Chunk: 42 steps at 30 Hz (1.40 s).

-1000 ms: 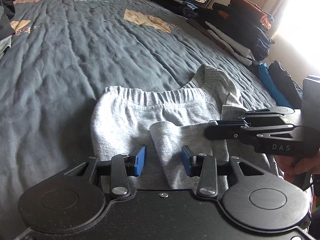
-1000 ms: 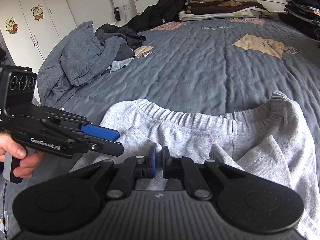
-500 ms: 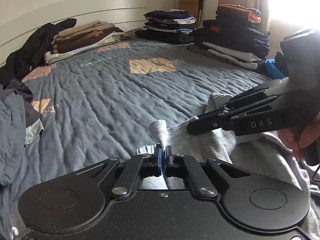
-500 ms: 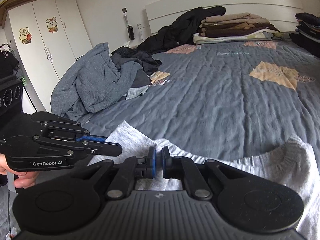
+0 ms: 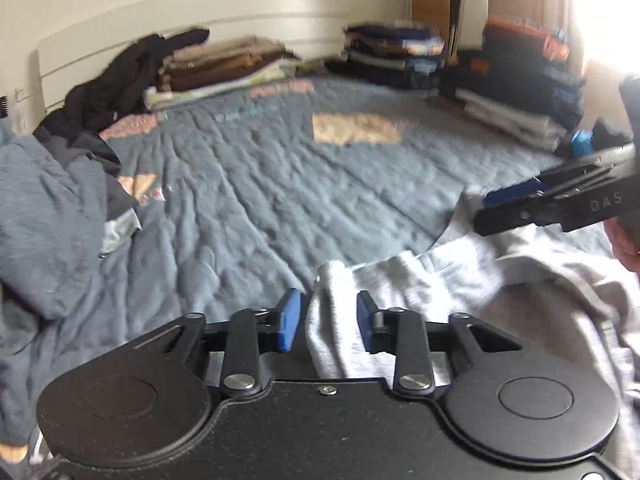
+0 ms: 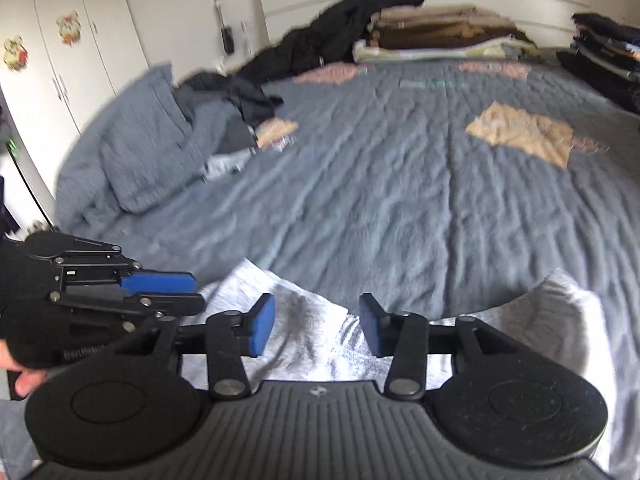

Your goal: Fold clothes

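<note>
A light grey garment (image 5: 480, 280) with a ribbed band lies crumpled at the near edge of the bed. My left gripper (image 5: 326, 320) hovers over it with jaws opening. An upright fold of the grey cloth (image 5: 332, 308) stands loose between the blue pads, not pressed. My right gripper (image 6: 316, 326) is also opening above the grey garment (image 6: 312, 336), which lies slack below its pads. Each gripper shows in the other's view: the right gripper (image 5: 494, 212) at the right edge, the left gripper (image 6: 188, 292) at the left, held by a hand.
A grey-blue quilt (image 6: 400, 200) covers the bed. Stacks of folded clothes (image 5: 516, 92) line the far and right sides. A heap of blue-grey and black clothes (image 6: 160, 152) fills the left. A white wardrobe (image 6: 60, 60) stands beyond it.
Both grippers were shut on grey cloth half a second ago, and their jaws now stand apart. The left one had pinched and lifted a fold. Both views have tipped up.
</note>
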Each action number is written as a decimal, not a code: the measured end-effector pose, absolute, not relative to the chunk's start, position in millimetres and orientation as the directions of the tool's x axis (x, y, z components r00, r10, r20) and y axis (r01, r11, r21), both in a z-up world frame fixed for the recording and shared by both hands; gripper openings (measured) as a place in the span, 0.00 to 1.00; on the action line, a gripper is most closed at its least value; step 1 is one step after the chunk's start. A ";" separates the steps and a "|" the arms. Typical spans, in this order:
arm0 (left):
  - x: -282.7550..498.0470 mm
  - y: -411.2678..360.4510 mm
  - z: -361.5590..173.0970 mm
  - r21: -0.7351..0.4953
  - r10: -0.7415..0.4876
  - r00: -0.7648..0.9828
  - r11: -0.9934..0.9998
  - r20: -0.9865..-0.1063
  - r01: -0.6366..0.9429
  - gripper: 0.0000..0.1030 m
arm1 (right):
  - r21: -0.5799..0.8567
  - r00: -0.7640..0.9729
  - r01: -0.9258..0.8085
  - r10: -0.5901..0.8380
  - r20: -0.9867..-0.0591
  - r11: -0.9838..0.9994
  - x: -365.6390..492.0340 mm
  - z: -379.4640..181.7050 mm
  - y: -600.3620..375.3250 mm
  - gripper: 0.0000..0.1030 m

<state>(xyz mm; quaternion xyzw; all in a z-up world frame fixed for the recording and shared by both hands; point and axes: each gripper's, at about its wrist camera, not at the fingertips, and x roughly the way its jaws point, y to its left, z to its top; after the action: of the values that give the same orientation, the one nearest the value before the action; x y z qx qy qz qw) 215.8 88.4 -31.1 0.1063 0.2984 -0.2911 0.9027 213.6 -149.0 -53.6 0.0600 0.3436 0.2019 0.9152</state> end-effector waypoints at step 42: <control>-30.3 4.9 -48.4 -0.073 -0.360 0.760 0.921 -0.541 0.383 0.62 | 0.178 0.765 -0.180 0.252 -0.593 0.967 -67.7 -37.6 -218.9 0.64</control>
<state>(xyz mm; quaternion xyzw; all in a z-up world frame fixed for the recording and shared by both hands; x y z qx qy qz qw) -30.3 4.9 -48.4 0.0208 0.2841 -0.1980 0.9379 -67.7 -218.9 -37.6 0.0555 0.3230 0.1151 0.9377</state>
